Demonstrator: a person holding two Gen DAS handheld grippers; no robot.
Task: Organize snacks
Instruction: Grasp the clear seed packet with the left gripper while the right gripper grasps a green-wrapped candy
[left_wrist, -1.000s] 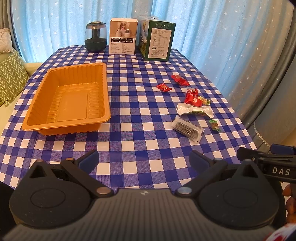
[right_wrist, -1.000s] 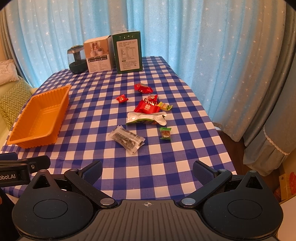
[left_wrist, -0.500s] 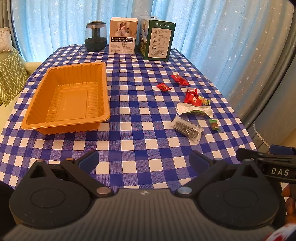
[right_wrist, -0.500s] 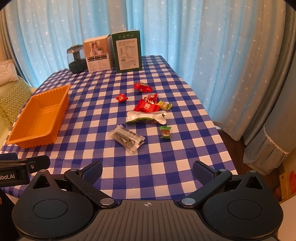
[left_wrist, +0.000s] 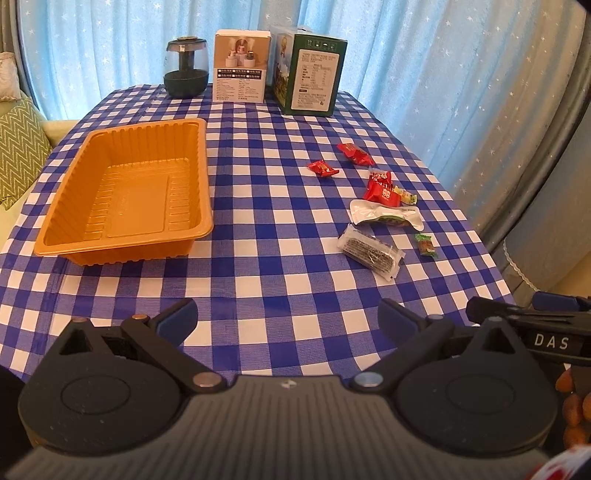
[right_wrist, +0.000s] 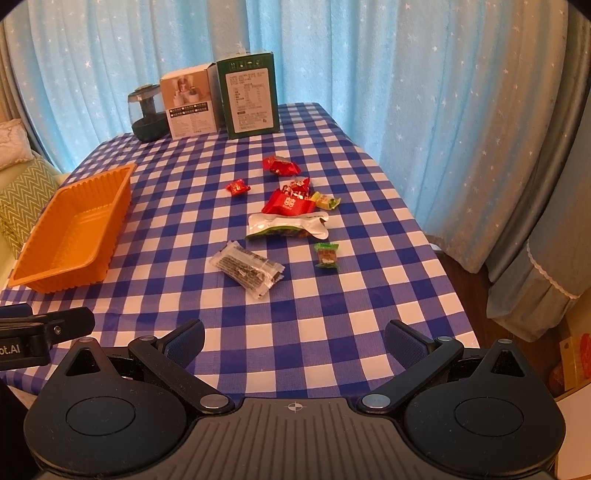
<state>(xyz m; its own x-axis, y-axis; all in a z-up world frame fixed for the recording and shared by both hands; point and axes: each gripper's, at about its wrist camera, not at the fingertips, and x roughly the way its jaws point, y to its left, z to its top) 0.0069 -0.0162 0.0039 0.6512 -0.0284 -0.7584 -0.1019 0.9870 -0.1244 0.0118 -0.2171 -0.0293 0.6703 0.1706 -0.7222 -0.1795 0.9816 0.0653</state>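
Seven or so snacks lie scattered at the right of the bench (left_wrist: 258, 258): red packets (left_wrist: 382, 190), a white pouch (left_wrist: 384, 216), a clear-wrapped bar (left_wrist: 369, 253) and a small green sweet (left_wrist: 425, 244). The orange tray (left_wrist: 125, 192) sits empty at centre left, well apart from them. Little has changed over the last second: both views have only crept slightly closer to the bench. The left gripper (left_wrist: 286, 317) and right gripper (right_wrist: 293, 341) hover with jaws spread, holding nothing. No sorting has begun, I judge; the bar lies nearest.

Home dining room: curtains (right_wrist: 406, 74), checked tablecloth (right_wrist: 369, 295), cushion (left_wrist: 18, 155).
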